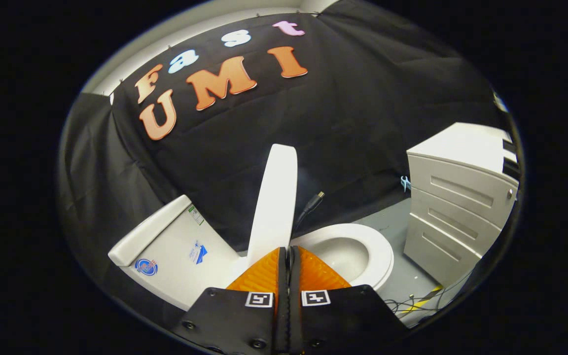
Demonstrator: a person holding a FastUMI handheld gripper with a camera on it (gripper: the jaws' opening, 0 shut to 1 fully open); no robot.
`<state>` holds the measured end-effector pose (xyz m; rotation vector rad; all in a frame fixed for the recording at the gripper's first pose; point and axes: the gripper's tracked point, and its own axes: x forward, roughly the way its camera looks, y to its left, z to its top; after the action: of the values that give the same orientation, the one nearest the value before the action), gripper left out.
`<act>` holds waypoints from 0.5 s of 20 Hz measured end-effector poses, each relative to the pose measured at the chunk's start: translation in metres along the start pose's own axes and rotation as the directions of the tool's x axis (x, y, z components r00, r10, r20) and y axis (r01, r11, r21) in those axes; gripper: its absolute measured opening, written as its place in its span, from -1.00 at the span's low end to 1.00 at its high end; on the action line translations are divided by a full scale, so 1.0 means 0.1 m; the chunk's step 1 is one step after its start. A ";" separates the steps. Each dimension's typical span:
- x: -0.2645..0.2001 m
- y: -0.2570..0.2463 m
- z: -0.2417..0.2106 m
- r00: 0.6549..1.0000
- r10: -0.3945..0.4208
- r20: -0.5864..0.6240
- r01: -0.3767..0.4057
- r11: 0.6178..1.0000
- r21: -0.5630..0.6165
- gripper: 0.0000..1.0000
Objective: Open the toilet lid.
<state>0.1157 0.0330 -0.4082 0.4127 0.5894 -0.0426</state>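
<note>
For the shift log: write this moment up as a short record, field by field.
lid: toilet lid raised, standing about upright
seat: seat ring down around the open bowl
tank: white tank beside the lid
gripper: gripper with orange fingers closed together, tips at the lid's lower edge, nothing seen between them
nearby: white drawer cabinet beyond the bowl

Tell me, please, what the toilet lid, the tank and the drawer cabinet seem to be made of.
Toilet lid, raised just beyond the shut gripper: probably smooth white plastic, thin with an even sheen.
Tank: likely glazed ceramic, glossy white, thick-walled.
Drawer cabinet: probably painted metal or laminate, matte white; hard to tell.
</note>
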 end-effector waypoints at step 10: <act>-0.12 1.00 0.25 0.998 0.049 0.029 -0.044 0.984 -0.175 -0.85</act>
<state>0.1345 0.1138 -0.3468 0.2547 0.5453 0.0466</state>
